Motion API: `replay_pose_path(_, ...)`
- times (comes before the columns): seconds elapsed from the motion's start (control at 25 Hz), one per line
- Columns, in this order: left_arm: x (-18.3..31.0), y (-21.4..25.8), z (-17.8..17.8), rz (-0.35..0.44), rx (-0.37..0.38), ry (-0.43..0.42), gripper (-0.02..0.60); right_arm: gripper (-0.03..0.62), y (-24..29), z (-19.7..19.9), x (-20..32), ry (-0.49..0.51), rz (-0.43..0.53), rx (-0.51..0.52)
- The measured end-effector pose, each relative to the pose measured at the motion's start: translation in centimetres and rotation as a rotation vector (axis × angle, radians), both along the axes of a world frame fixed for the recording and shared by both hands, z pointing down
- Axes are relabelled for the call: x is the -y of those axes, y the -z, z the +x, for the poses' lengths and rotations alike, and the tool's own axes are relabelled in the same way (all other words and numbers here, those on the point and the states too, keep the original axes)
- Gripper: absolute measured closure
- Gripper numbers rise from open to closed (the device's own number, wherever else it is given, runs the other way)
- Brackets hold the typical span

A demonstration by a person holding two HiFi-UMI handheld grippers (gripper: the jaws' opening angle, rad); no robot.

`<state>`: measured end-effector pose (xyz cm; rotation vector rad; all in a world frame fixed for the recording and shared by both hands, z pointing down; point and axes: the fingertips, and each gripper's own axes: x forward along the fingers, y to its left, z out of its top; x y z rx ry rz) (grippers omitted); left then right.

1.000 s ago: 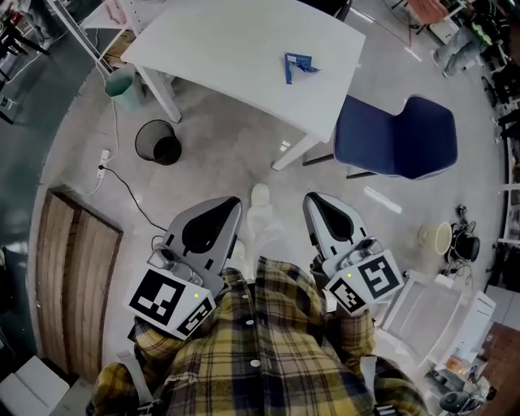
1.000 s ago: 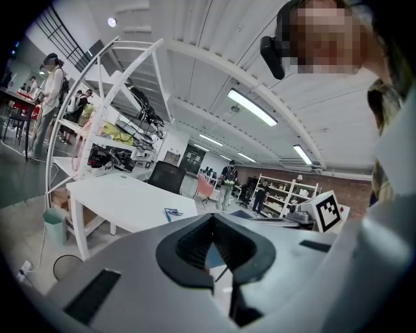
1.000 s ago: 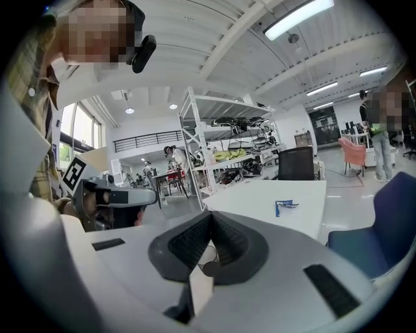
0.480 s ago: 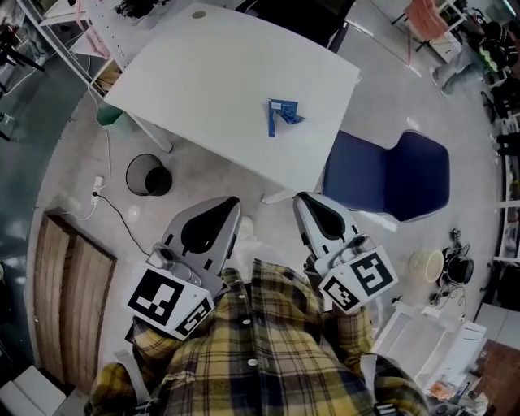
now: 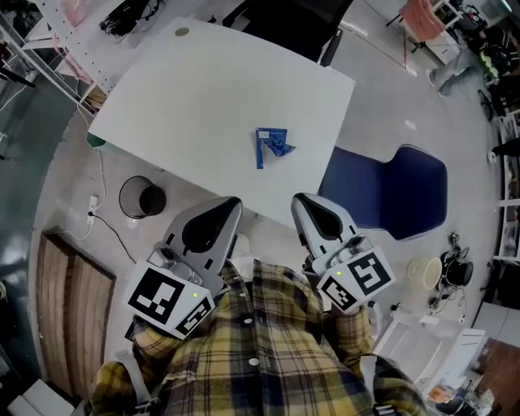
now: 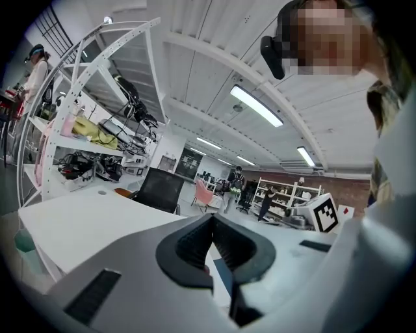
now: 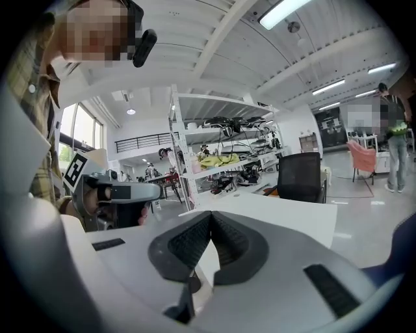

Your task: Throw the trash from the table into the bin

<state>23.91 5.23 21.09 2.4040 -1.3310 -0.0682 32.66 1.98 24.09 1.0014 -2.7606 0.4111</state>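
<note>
Crumpled blue trash (image 5: 270,145) lies on the white table (image 5: 187,97), toward its near right side. The black mesh bin (image 5: 141,197) stands on the floor left of the table's near edge. My left gripper (image 5: 232,204) is held in front of the plaid shirt, its tip by the table's near edge, jaws shut and empty (image 6: 212,220). My right gripper (image 5: 300,200) is beside it, also shut with nothing in it (image 7: 211,214). Both tips are well short of the trash. The right gripper view looks across the tabletop (image 7: 286,211).
A blue chair (image 5: 398,191) stands right of the table, close to the right gripper. A black chair (image 5: 284,20) is at the far side. Shelving (image 5: 49,32) is at the upper left. On the floor sit a green pail (image 5: 96,141), a wooden panel (image 5: 69,284) and a white bowl (image 5: 426,270).
The table, trash, bin and chair have slid down and nearer in the head view as the person walked toward them. Both grippers keep their place in front of the body, still shut.
</note>
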Motion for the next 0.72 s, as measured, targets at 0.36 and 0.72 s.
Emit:
replay_pose_path(0.36, 8.6, -1.1, -5.1, -0.02, 0.01, -0.158, 0.574, 0.595, -1.9, -4.6, 7.5, -0.158, -0.046, -0.006)
replay_pose_path(0.72, 16.9, -1.3, -11.8, -0.049, 0.033, -0.354, 0.574, 0.595, -2.4, -10.0, 14.9, -0.372, -0.073, -0.004)
